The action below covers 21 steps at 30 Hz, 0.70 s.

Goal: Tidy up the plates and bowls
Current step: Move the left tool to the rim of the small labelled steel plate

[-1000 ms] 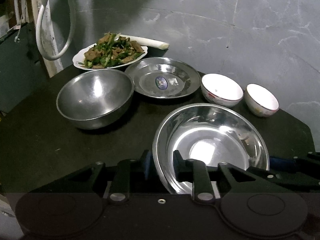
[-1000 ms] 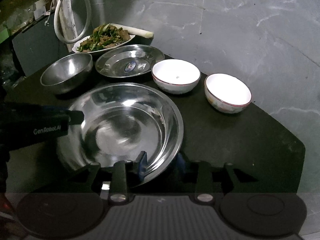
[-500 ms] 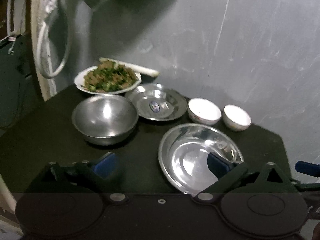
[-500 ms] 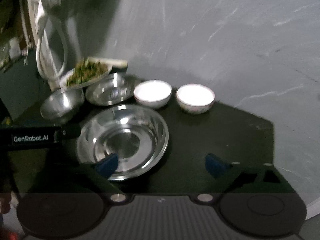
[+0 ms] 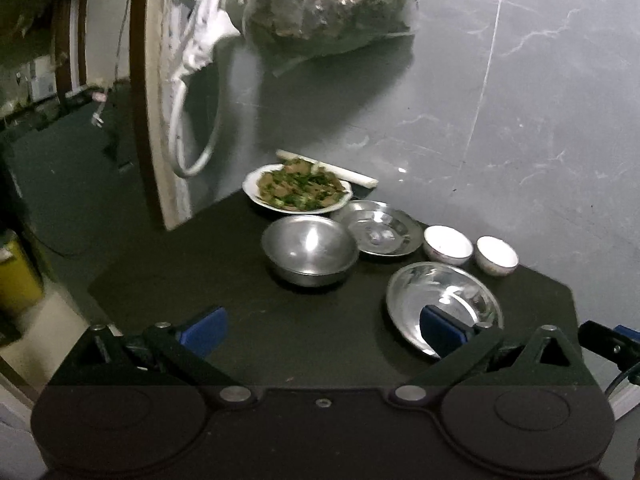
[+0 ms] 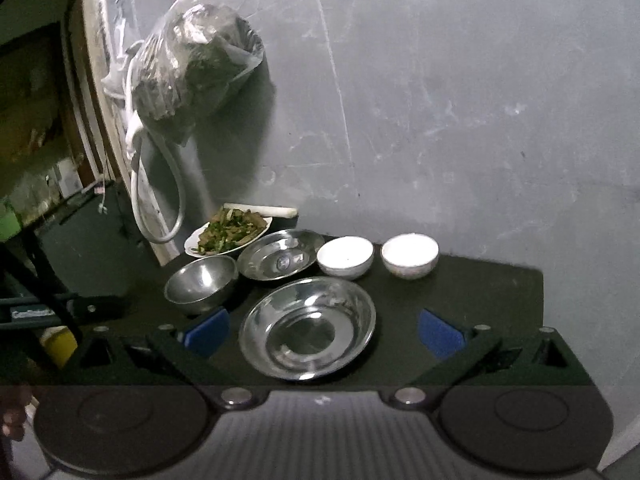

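Note:
A wide steel basin (image 5: pixel 440 300) (image 6: pixel 308 326) rests on the black table, nearest me. Behind it stand a deep steel bowl (image 5: pixel 310 250) (image 6: pixel 200 284), a flat steel plate (image 5: pixel 380 234) (image 6: pixel 280 260), and two white bowls (image 5: pixel 448 244) (image 5: pixel 496 256) (image 6: pixel 346 256) (image 6: pixel 410 254). A white plate of cooked greens and meat (image 5: pixel 298 192) (image 6: pixel 230 234) sits at the back. My left gripper (image 5: pixel 320 330) is open and empty, held back above the table's near edge. My right gripper (image 6: pixel 322 330) is open and empty, above the basin.
A grey wall (image 6: pixel 440 120) runs behind the table (image 5: pixel 200 280). A clear bag of vegetables (image 5: pixel 324 4) and a white hose loop (image 5: pixel 196 136) hang at the back left. A yellow container (image 5: pixel 16 276) stands on the floor at left.
Both grippers let go of the wide steel basin, opened wide, and pulled back and up from the table. The basin now rests on the table.

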Available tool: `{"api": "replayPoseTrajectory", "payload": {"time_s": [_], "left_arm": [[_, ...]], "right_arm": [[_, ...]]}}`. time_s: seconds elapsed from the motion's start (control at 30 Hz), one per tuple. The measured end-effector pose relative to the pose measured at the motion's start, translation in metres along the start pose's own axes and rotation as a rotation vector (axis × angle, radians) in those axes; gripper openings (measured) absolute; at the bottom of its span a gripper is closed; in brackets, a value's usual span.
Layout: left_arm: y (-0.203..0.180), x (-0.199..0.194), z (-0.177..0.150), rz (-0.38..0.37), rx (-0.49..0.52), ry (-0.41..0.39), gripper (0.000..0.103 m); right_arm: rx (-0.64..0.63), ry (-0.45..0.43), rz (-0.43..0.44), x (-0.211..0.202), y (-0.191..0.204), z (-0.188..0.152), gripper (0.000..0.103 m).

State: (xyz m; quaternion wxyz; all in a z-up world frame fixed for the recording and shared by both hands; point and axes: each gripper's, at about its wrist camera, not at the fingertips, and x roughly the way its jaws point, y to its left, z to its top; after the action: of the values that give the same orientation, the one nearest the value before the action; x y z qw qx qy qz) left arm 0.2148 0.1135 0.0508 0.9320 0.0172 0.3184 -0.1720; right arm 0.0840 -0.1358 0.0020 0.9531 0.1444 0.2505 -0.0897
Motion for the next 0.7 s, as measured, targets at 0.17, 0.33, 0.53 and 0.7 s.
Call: {"api": "replayPoseTrajectory", "payload": {"time_s": [0.17, 0.33, 0.53, 0.7], "left_arm": [[0.018, 0.002, 0.013, 0.030, -0.003, 0.023, 0.102], [0.032, 0.040, 0.044, -0.041, 0.005, 0.040, 0.102], [0.038, 0.123, 0.095, -0.227, 0.130, 0.054, 0.102], [0.048, 0.189, 0.122, -0.360, 0.201, 0.092, 0.102]], "right_arm": [[0.059, 0.028, 0.015, -0.003, -0.004, -0.016, 0.103], [0.083, 0.047, 0.004, 0.003, 0.001, -0.023, 0.103], [0.151, 0.037, -0.076, 0.039, 0.012, -0.024, 0.103], [0.235, 0.029, -0.167, 0.085, 0.034, -0.017, 0.103]]}}
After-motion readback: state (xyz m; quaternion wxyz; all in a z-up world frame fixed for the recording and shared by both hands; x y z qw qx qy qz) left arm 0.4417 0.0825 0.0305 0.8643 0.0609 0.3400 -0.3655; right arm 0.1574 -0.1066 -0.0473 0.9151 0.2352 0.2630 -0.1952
